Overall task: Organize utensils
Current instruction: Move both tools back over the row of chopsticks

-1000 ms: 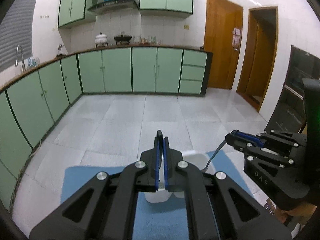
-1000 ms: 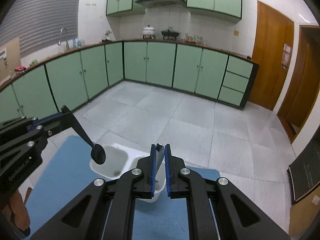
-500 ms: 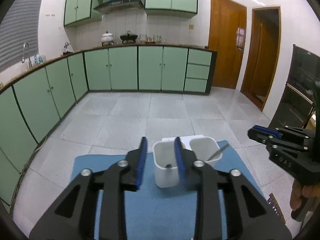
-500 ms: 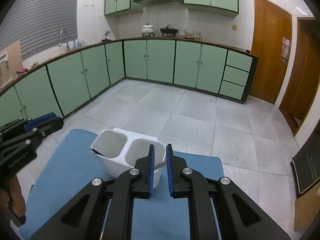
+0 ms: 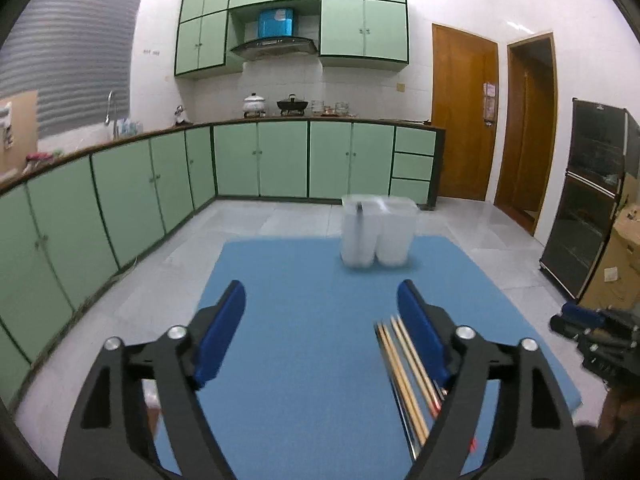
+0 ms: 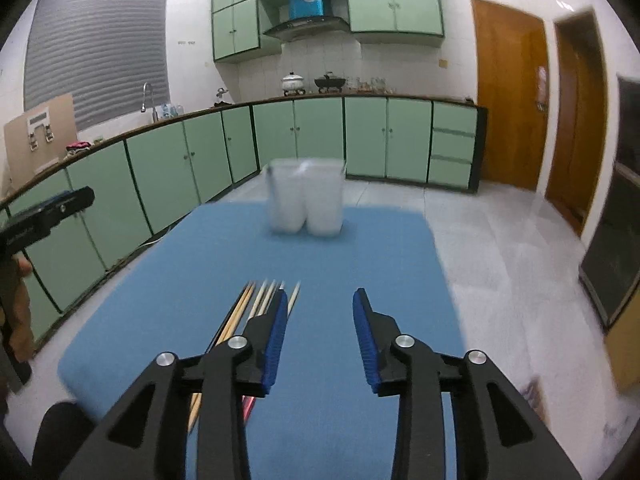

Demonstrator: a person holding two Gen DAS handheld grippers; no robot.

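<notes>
A white two-compartment utensil holder (image 5: 377,231) stands at the far end of the blue mat (image 5: 304,320); it also shows in the right wrist view (image 6: 306,200), blurred. A dark utensil handle sticks out of its left compartment. Several wooden chopsticks (image 5: 404,376) lie on the mat near me, under the right finger of my left gripper (image 5: 322,320), which is open and empty. In the right wrist view the chopsticks (image 6: 256,304) lie beside the left finger of my right gripper (image 6: 320,320), also open and empty.
Green kitchen cabinets (image 5: 280,160) run along the left and back walls. Wooden doors (image 5: 464,116) stand at the back right, and a dark oven cabinet (image 5: 588,200) is at the right. Grey tiled floor surrounds the mat-covered table.
Both grippers have opened and pulled back from the holder towards the near end of the mat. The utensils they held now rest in the holder. The chopsticks have come into view.
</notes>
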